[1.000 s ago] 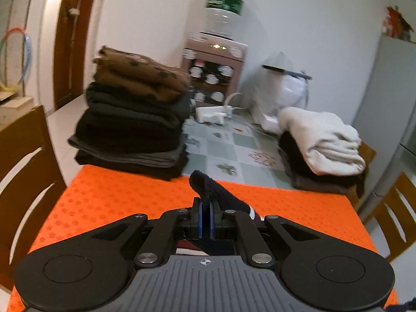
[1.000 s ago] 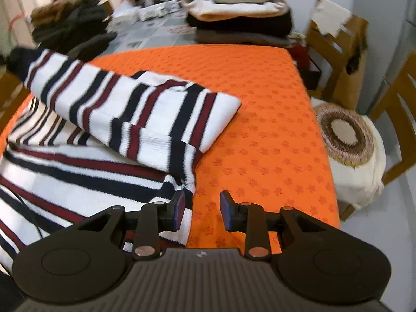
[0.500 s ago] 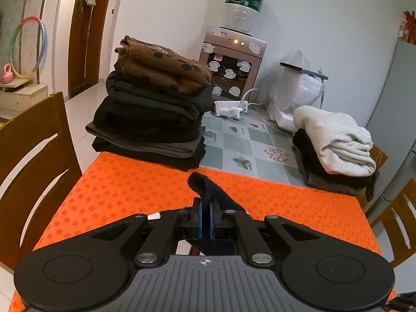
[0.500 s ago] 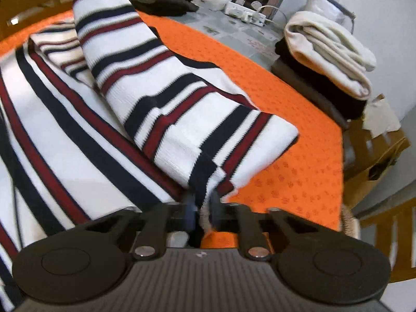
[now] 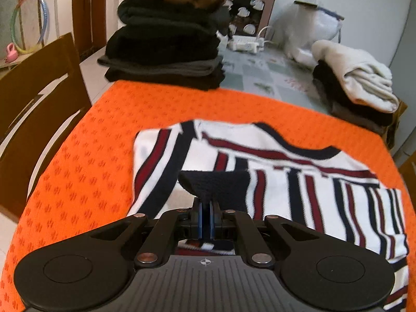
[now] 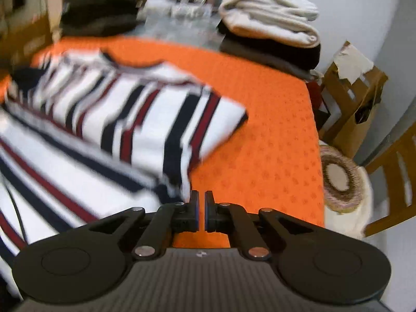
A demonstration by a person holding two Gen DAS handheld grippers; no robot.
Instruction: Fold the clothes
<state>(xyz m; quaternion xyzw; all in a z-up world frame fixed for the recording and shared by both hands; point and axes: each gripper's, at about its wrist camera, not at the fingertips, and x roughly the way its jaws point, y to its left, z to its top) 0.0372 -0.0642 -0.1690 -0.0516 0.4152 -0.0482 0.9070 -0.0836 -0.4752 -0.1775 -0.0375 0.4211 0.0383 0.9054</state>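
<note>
A white sweater with navy and red stripes (image 5: 286,171) lies on the orange tablecloth (image 5: 91,156). My left gripper (image 5: 205,208) is shut on the sweater's dark navy cuff (image 5: 215,184), held low over the sweater's body. In the right wrist view the sweater (image 6: 117,119) is blurred, with a sleeve folded across it. My right gripper (image 6: 201,202) is nearly closed with a narrow gap, at the sweater's right edge over the tablecloth (image 6: 273,143). I see no cloth between its fingers.
A tall stack of dark folded clothes (image 5: 166,39) stands at the back left, a cream and dark stack (image 5: 356,85) at the back right. A wooden chair (image 5: 39,98) is at the left. A cardboard box (image 6: 351,98), round woven cushion (image 6: 340,179) and chair are at the right.
My left gripper has tilted down and lowered the cuff onto the sweater. My right gripper held the sleeve fold half a second ago; it now shows a small gap and no cloth.
</note>
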